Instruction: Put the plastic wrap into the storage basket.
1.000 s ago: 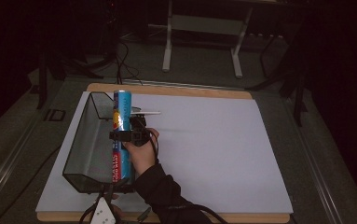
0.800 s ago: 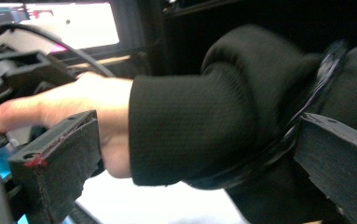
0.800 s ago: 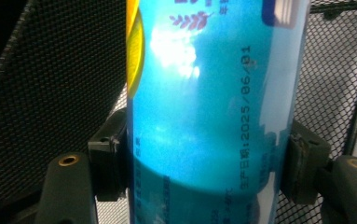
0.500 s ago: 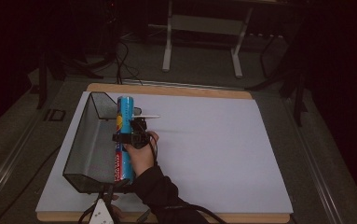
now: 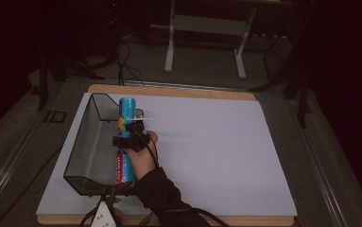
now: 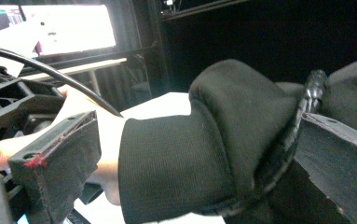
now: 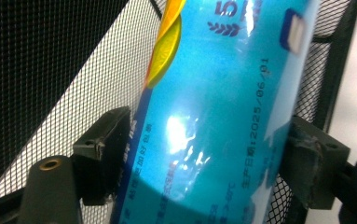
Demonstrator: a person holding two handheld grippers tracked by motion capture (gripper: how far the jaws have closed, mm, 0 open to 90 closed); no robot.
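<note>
— Since the right hand-held gripper [image 7: 204,163] has its jaws closed against the glossy blue tube [image 7: 223,107], couldn't it slip?

— It could; the wrap looks slick, and the tube lies along the mesh basket's [image 5: 86,142] right wall, where it might catch. The left hand-held gripper [image 6: 204,154] stands open, empty.

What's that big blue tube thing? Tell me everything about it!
The blue tube is a long, shiny canister with a yellow-orange swirl, a wheat mark and a printed date, 2025/06/01. It lies lengthwise along the right side of the black mesh basket, over its rim. The right gripper clamps it, one black pad pressing each side.
</note>
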